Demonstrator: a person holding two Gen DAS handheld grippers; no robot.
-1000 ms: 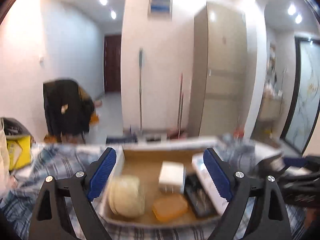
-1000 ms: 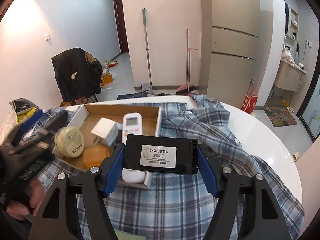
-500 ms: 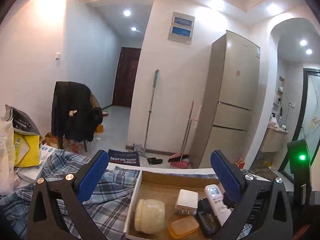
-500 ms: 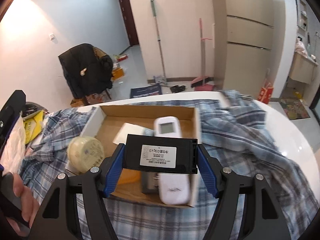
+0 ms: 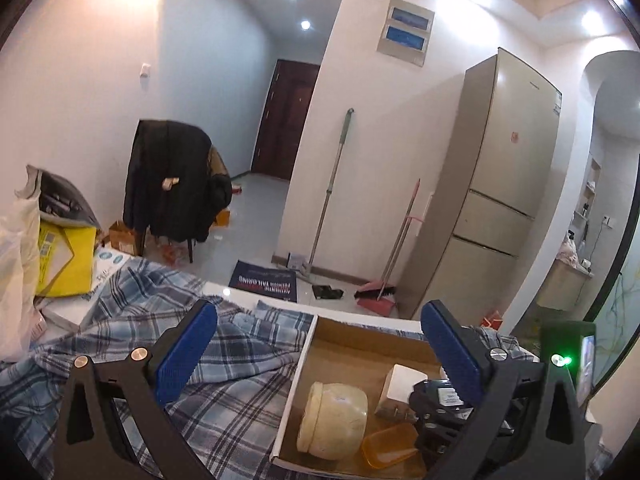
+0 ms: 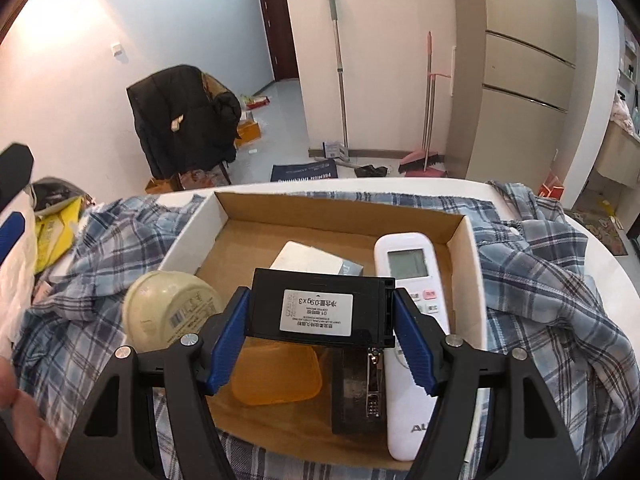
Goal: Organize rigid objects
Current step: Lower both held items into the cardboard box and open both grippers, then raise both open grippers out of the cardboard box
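A black flat box with a white label (image 6: pixel 316 312) hangs above the open cardboard box (image 6: pixel 224 216), with my right gripper (image 6: pixel 320 308) shut on its two ends. Inside the cardboard box lie a cream round jar (image 6: pixel 168 312), an orange lid (image 6: pixel 276 376), a white charger (image 6: pixel 308 258), a white remote (image 6: pixel 408 276) and a dark flat item (image 6: pixel 356 396). My left gripper (image 5: pixel 320 312) stands wide open and empty over the plaid cloth, left of the cardboard box (image 5: pixel 296 380). The jar (image 5: pixel 332 416) shows between its fingers.
A blue plaid shirt (image 6: pixel 540 280) covers the round white table (image 6: pixel 624 280). A yellow bag (image 5: pixel 64 260) and a white plastic bag (image 5: pixel 16 280) sit at the table's left. Part of a hand (image 6: pixel 24 432) shows at lower left. A chair with a black jacket (image 5: pixel 172 184) stands beyond.
My left gripper opened wider and drew back to the left, off the cardboard box. My right gripper carried the black box left and lower, over the cardboard box.
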